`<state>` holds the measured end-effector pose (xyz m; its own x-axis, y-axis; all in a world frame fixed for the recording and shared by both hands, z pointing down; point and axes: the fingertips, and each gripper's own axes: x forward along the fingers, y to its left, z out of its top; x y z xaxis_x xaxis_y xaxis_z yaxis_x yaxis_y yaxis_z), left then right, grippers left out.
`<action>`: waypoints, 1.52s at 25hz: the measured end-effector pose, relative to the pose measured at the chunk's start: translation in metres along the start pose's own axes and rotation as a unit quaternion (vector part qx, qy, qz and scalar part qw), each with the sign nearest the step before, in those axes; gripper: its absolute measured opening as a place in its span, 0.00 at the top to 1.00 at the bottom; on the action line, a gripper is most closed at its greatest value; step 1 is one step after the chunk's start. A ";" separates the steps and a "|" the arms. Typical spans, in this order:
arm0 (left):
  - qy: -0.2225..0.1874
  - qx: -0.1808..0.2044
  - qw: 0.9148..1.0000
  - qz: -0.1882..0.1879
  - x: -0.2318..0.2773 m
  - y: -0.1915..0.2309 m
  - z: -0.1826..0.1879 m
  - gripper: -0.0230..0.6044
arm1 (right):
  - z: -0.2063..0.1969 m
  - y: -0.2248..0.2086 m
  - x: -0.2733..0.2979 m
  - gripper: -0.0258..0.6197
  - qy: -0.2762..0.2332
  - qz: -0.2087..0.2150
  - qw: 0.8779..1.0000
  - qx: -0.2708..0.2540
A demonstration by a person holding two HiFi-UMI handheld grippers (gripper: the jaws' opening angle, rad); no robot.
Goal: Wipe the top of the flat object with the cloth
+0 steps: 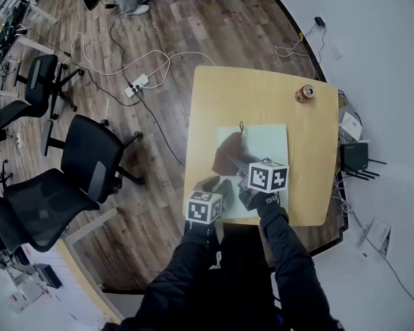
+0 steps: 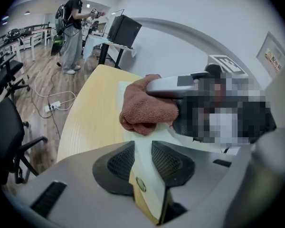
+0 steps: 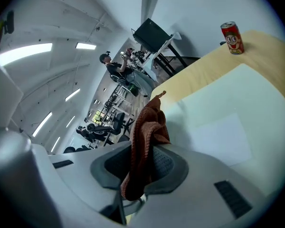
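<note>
Both arms were clad in plain black long sleeves: left sleeve (image 1: 176, 274), right sleeve (image 1: 293, 267), the fabric lightly creased. Left hand (image 1: 200, 229) and right hand (image 1: 268, 204) were in black gloves (pale lettering on the right one, too small to read). Left gripper (image 2: 142, 151) and right gripper (image 3: 140, 160) had smooth light-grey moulded shells. Each bore two dark rounded pads (image 2: 118, 163) with a fine mesh texture, and dark rectangular slots (image 2: 48, 198). Each carried a white cube with black square markers: left cube (image 1: 204, 207), right cube (image 1: 268, 176).
</note>
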<state>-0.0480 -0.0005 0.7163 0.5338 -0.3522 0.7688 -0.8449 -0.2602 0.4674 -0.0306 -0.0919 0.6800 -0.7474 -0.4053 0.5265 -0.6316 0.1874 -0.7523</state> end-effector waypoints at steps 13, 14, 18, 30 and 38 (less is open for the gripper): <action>-0.002 0.001 1.000 0.007 -0.003 0.001 -0.001 0.76 | 0.012 -0.063 -0.058 0.82 -0.034 -0.078 0.996 -0.001; -0.002 0.001 1.000 0.007 -0.003 0.001 -0.001 0.76 | 0.014 -0.067 -0.063 0.82 -0.036 -0.081 0.996 0.000; -0.003 0.002 1.000 0.008 -0.003 0.001 -0.001 0.76 | 0.020 -0.080 -0.078 0.82 -0.044 -0.093 0.995 -0.001; -0.004 -0.002 1.000 0.012 0.000 0.000 -0.003 0.76 | 0.032 -0.124 -0.127 0.82 -0.066 -0.134 0.989 0.005; -0.006 -0.008 1.000 0.006 -0.002 0.001 -0.004 0.76 | 0.042 -0.097 -0.143 0.82 -0.094 -0.109 0.990 0.013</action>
<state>-0.0497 0.0035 0.7168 0.5244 -0.3656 0.7690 -0.8513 -0.2415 0.4657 0.1464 -0.0898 0.6606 -0.5409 -0.5928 0.5967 -0.7666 0.0555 -0.6397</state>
